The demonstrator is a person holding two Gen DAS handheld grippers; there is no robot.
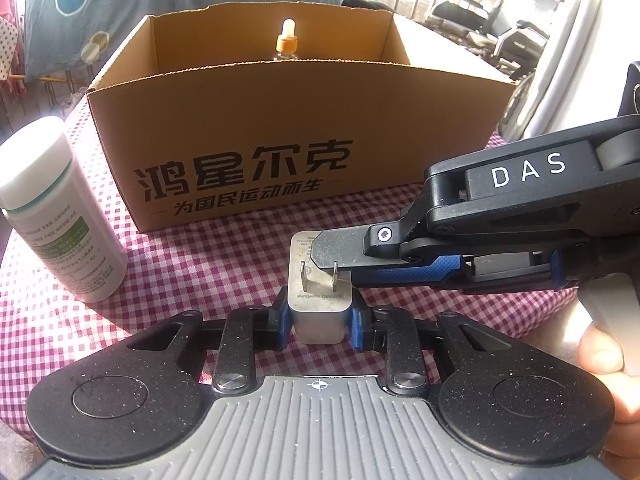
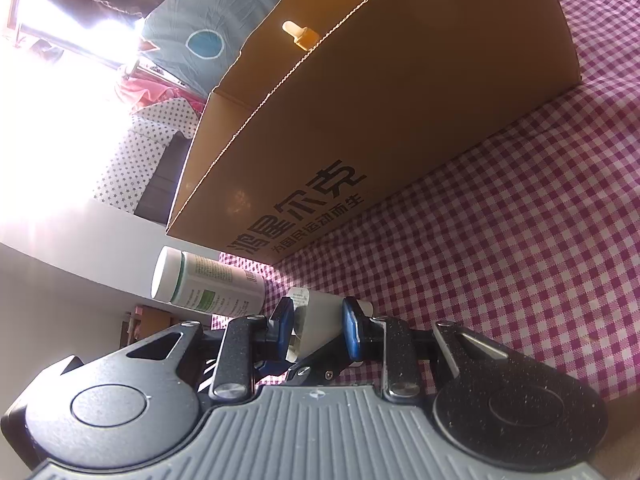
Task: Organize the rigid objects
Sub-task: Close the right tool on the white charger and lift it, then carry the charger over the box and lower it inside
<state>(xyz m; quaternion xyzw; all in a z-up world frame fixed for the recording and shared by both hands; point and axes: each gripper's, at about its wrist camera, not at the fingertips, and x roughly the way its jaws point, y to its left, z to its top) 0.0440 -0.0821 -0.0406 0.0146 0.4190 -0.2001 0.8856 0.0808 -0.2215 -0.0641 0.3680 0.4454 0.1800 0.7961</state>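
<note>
A white charger plug (image 1: pixel 320 304) lies prongs-up on the checked cloth in front of a cardboard box (image 1: pixel 280 120). My left gripper (image 1: pixel 320 326) is shut on its near end, a blue pad pressed against each side. My right gripper (image 1: pixel 340 264) comes in from the right and clamps the plug's far end, its upper finger covering part of the pronged face. In the right wrist view the charger plug (image 2: pixel 320 312) sits tight between the right gripper's (image 2: pixel 318 320) blue pads. A dropper bottle (image 1: pixel 286 40) with an orange collar stands inside the box.
A white bottle with a green label (image 1: pixel 56 208) stands on the cloth to the left of the plug, also seen as the white bottle (image 2: pixel 200 280). The box wall (image 2: pixel 360 120) rises just behind. A hand (image 1: pixel 600 352) holds the right gripper's handle at the right edge.
</note>
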